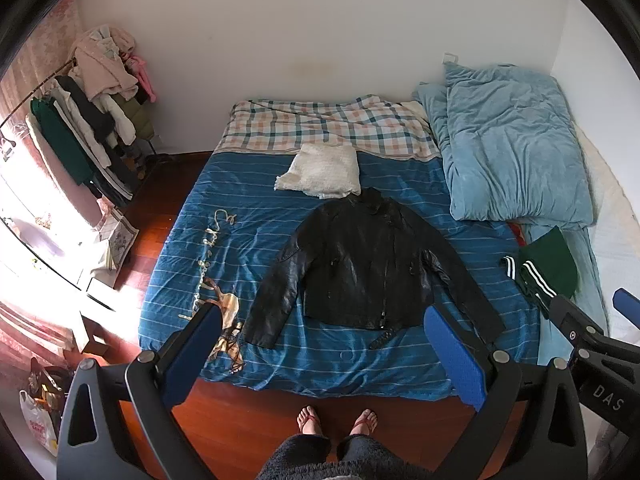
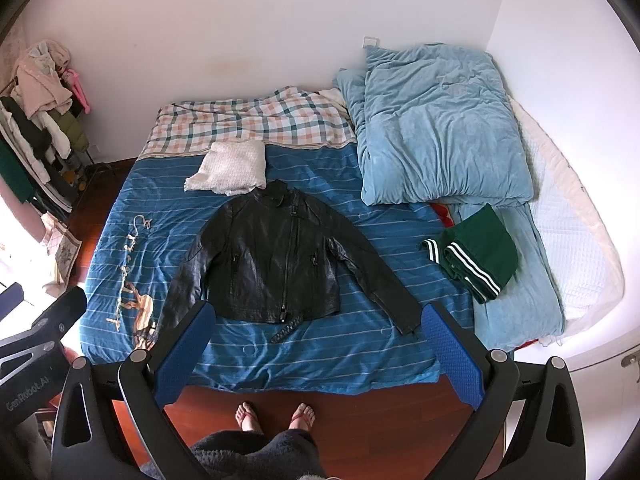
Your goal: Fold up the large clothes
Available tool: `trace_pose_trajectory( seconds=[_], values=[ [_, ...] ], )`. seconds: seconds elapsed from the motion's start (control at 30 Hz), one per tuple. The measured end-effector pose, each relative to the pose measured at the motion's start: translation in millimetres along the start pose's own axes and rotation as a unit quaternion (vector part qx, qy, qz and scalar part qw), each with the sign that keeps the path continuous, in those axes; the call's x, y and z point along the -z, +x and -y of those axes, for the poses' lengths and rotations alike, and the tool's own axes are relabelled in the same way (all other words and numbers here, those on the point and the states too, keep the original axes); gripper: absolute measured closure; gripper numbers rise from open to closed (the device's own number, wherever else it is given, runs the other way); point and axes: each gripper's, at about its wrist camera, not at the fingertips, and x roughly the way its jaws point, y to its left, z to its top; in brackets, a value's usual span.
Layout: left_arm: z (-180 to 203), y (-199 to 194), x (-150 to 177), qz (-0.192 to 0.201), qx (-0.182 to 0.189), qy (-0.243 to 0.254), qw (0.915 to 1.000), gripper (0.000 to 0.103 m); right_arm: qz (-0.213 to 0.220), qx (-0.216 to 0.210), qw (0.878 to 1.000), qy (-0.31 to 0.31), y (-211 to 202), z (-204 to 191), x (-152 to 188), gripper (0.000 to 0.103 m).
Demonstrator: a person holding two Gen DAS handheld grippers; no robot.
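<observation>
- Bed point(image 2: 360, 364) w/ blue striped cover fills most of both views; I'm standing at its foot, feet point(image 2: 276, 416) on the wood floor just short of the edge.
- Black leather jacket point(image 2: 276, 256) is the thing to fold: lies flat, front up, collar toward the far wall, zip closed, both sleeves splayed down and outward, centre of the cover.
- Already-folded pieces I'd keep clear of: white knit point(image 2: 230, 172) touching the collar, green striped garment point(image 2: 476, 256) off to the right on the light blue duvet point(image 2: 440, 128).
- Step in hand, as I read it: approach and take the first sleeve. Nothing's been folded on the jacket yet.
- To do it well, I'd grab each sleeve near the cuff, one gripper per side, and bring them across the chest so they lie flat. Leather is stiff and slick, so bite deep, not at the very edge, and lay it down slowly or it'll spring back.
- Loose belt strap point(image 2: 286, 330) at the hem: tuck it under before the final fold, else it'll dangle.
- Left gripper point(image 1: 320, 344): jaws fully apart, empty, held above the near edge, pitched steeply down at the jacket.
- Right gripper point(image 2: 316, 340): same, wide apart, holding nothing, angled down beside the left one, well apart from the fabric.
</observation>
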Motion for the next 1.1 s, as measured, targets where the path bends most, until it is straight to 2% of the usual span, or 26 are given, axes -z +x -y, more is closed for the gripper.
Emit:
trace_pose_trajectory(
  seconds=[1.1],
  values=[
    [1,-15,-7,0.010,0.005,-0.002,0.9999,0.000,0.005,0.001,1.000,-0.001,-8,-2,-11,0.000]
  ],
)
